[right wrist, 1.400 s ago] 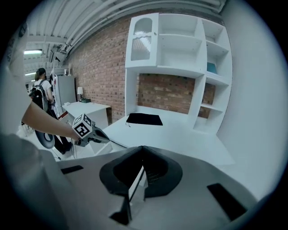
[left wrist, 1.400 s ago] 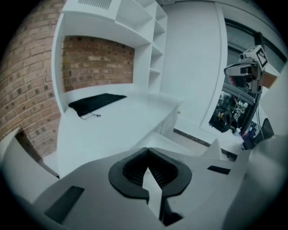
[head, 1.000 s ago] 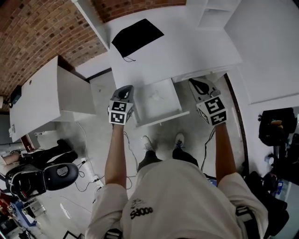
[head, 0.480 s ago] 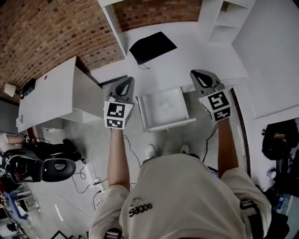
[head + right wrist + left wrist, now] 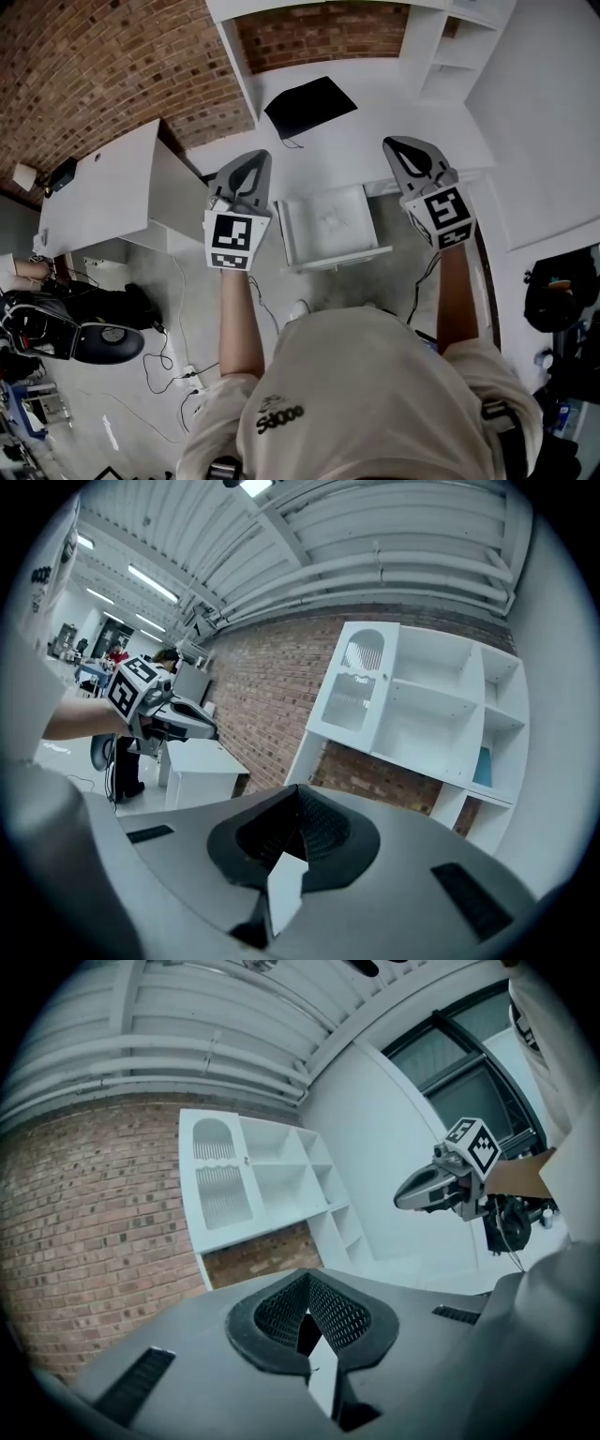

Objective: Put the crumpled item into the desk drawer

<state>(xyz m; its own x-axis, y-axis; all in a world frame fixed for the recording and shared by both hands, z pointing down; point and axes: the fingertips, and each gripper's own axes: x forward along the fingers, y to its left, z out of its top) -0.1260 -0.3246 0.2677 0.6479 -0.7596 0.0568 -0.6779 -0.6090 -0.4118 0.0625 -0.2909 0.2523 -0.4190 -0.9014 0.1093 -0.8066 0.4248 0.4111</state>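
Note:
The white desk drawer [image 5: 342,258] stands pulled open under the white desk [image 5: 375,127]. A pale crumpled item [image 5: 335,217] lies inside it, faint against the white bottom. My left gripper [image 5: 246,176] hangs left of the drawer, shut and empty, with its tip over the desk's left edge. My right gripper [image 5: 412,153] hangs right of the drawer over the desk's front, also shut with nothing in it. In the left gripper view, the jaws [image 5: 306,1283] meet and point at the shelves; the right gripper [image 5: 427,1188] floats beyond. The right gripper view shows its jaws [image 5: 298,799] together and the left gripper [image 5: 183,726] off to the side.
A black mat [image 5: 309,105] lies on the desk. A white shelf unit [image 5: 450,47] rises at the back against a brick wall. A white cabinet [image 5: 103,192] stands to the left, a black office chair [image 5: 98,342] and floor cables below it, a black bag [image 5: 558,281] at right.
Both grippers have risen and drifted forward, from flanking the drawer's front to its sides near the desk edge. The head view has shifted back. Both stay shut.

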